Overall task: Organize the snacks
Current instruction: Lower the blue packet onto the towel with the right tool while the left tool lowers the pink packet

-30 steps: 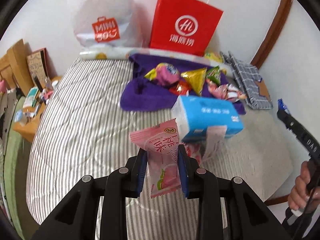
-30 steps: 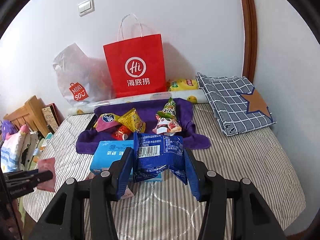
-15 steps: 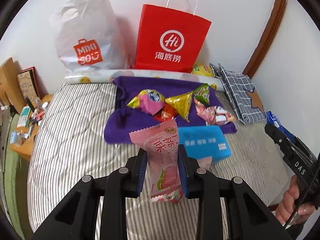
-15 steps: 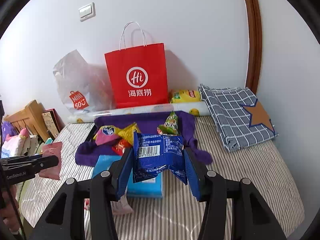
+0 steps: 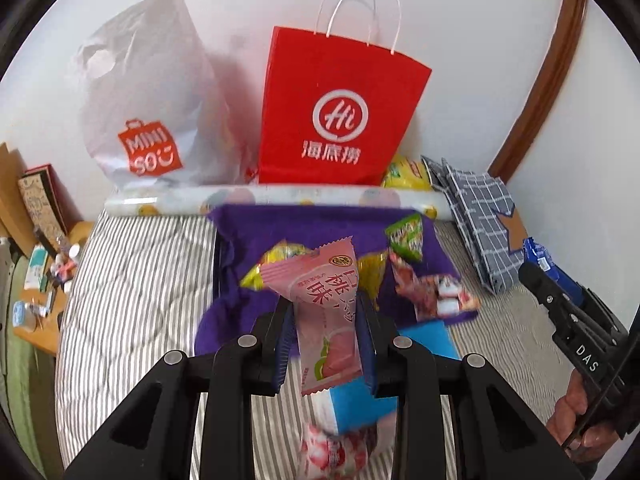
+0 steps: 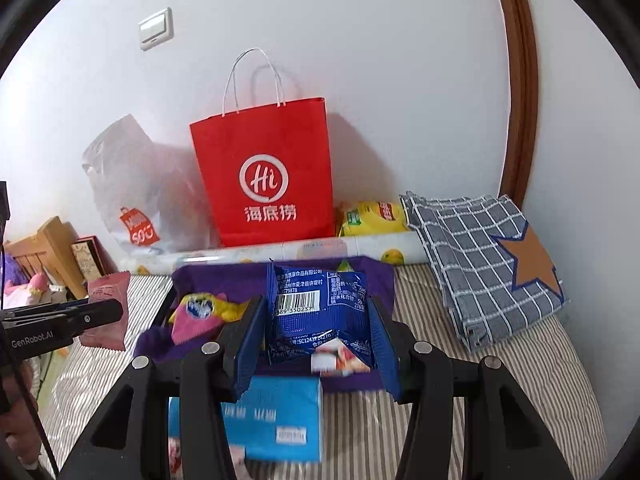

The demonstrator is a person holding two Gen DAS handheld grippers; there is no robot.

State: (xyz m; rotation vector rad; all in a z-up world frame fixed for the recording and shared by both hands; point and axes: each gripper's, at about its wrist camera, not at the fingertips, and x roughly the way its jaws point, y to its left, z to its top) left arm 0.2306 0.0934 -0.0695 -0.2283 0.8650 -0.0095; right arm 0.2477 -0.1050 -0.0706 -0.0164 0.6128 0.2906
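Observation:
My left gripper is shut on a pink snack packet, held upright above the bed. The same packet shows at the left of the right wrist view. My right gripper is shut on a blue snack packet, barcode side up; its corner shows at the right of the left wrist view. Beyond both, a purple towel carries several loose snacks, among them a pink and yellow one and a green one. A red paper bag stands open against the wall.
A white plastic bag leans left of the red bag. A blue tissue pack lies on the striped bed below the grippers. A checked cloth lies at the right, a yellow pack by the wall, a cluttered bedside shelf at the left.
Both grippers have moved toward the wall with their packets; the red bag and purple towel loom larger, and the tissue pack has slid beneath the fingers.

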